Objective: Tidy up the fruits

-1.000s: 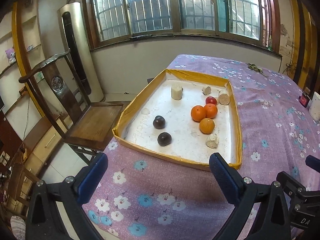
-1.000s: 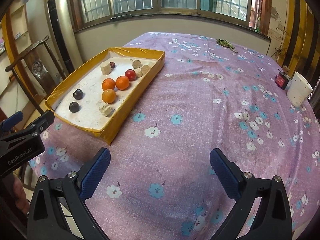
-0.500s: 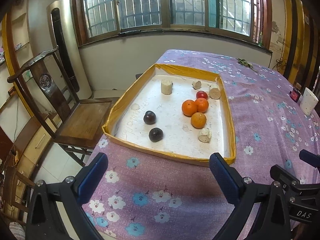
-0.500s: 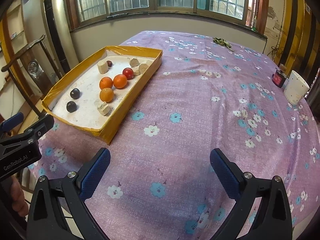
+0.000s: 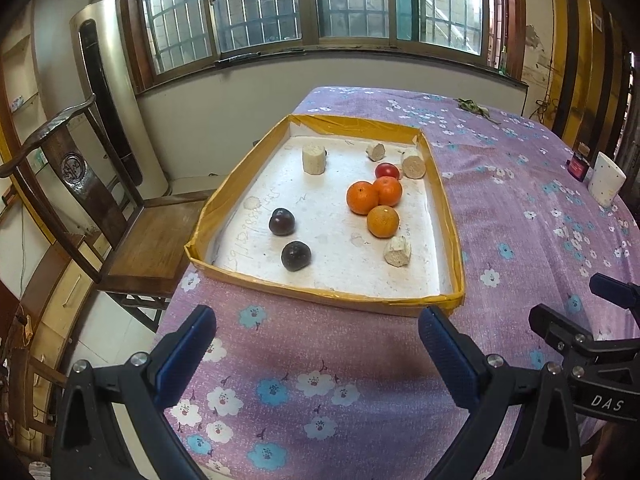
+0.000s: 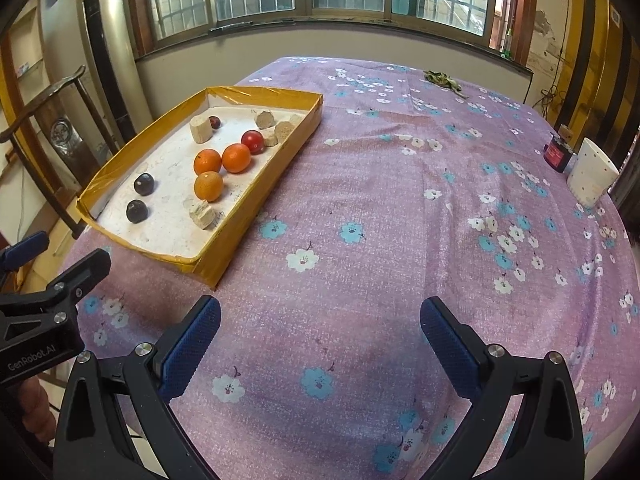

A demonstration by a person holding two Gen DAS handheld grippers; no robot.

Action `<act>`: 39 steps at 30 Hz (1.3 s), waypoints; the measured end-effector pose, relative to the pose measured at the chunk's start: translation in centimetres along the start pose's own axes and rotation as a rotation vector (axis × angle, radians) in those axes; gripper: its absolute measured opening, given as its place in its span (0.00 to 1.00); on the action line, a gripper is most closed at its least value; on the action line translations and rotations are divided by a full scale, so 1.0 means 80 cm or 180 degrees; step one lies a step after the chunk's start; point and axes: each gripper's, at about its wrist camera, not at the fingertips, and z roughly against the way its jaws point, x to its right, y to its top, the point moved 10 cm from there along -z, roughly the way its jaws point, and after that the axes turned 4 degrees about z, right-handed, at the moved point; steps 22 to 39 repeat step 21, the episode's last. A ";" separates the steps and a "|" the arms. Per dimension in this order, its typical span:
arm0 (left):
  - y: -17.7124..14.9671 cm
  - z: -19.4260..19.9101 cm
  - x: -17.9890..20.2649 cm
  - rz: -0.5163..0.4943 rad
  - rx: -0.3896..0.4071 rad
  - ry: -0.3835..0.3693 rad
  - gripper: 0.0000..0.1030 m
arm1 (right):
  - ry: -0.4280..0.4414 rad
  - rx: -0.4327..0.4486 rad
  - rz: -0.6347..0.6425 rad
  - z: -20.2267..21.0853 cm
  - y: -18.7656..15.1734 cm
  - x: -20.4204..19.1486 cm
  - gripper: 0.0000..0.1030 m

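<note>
A shallow yellow-rimmed tray [image 5: 236, 178] [image 6: 296, 140] lies on the purple flowered tablecloth. In it are three oranges [image 5: 362, 198] [image 6: 208, 186], a red fruit [image 5: 387, 170] [image 6: 252, 141], two dark plums [image 5: 296, 255] [image 6: 137, 211], a small dark fruit [image 6: 215, 121] and several pale cut chunks [image 5: 397, 251] [image 6: 203, 216]. My left gripper [image 5: 316, 350] hangs open in front of the tray's near edge, holding nothing. My right gripper [image 6: 320, 340] is open over bare cloth, to the right of the tray's near corner.
A white cup [image 6: 592, 178] [image 5: 607, 178] and a small red box [image 6: 559, 154] stand at the table's right edge. Green scraps [image 6: 442, 77] lie at the far side. A wooden chair [image 5: 120, 216] stands left of the table, by a tall air conditioner [image 5: 116, 96].
Both grippers have drawn slightly back and up, so the tray looks a bit smaller and further off in both views. Neither gripper's opening has changed, and the fruit has not moved.
</note>
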 end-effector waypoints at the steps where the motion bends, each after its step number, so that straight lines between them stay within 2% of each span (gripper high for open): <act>1: 0.000 -0.001 0.000 -0.0003 -0.0011 -0.0008 0.99 | -0.0001 -0.0002 -0.0005 0.000 0.000 0.000 0.98; 13: 0.007 -0.012 -0.010 0.0130 -0.0036 -0.0073 0.99 | -0.0027 -0.0036 -0.0023 -0.004 0.000 0.003 0.98; 19: 0.004 -0.019 -0.010 0.0114 -0.0126 -0.0076 0.99 | -0.0035 -0.0053 -0.0052 -0.007 0.000 0.005 0.98; 39: 0.005 -0.019 -0.010 0.0101 -0.0115 -0.0065 0.99 | -0.0038 -0.0064 -0.0046 -0.009 -0.001 0.004 0.98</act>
